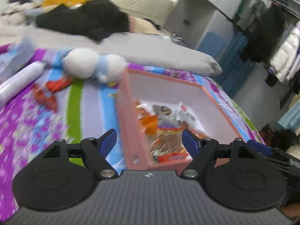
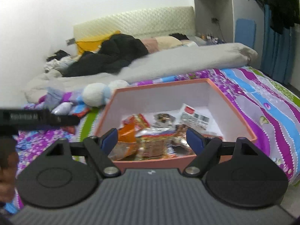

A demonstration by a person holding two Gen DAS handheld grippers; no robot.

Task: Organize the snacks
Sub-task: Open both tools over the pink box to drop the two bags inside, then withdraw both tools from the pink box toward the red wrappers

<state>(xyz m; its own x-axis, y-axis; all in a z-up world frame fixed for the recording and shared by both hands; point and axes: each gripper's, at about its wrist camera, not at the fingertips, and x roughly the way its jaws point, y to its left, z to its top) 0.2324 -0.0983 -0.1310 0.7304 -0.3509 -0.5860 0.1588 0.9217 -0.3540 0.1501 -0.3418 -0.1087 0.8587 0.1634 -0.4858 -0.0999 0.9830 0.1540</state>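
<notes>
A pink box (image 1: pixel 129 131) with white inner walls sits on the patterned bedspread and holds several snack packets (image 1: pixel 168 131). My left gripper (image 1: pixel 150 138) hovers over the box's near left corner, open, with nothing between its blue pads. Two red snack packets (image 1: pixel 46 91) lie loose on the bedspread to the left of the box. In the right wrist view the same box (image 2: pixel 159 86) lies straight ahead with its snack packets (image 2: pixel 129 131). My right gripper (image 2: pixel 151 137) is open above the near rim and holds nothing. The red packets (image 2: pixel 80 113) show only partly there.
A white and blue plush toy (image 1: pixel 93 65) and a white bottle (image 1: pixel 18 82) lie beyond and left of the red packets. A grey duvet (image 1: pixel 159 54) and dark clothes (image 1: pixel 84 22) cover the far bed. A person's hand (image 2: pixel 7 168) holds the left tool's black body (image 2: pixel 37 119).
</notes>
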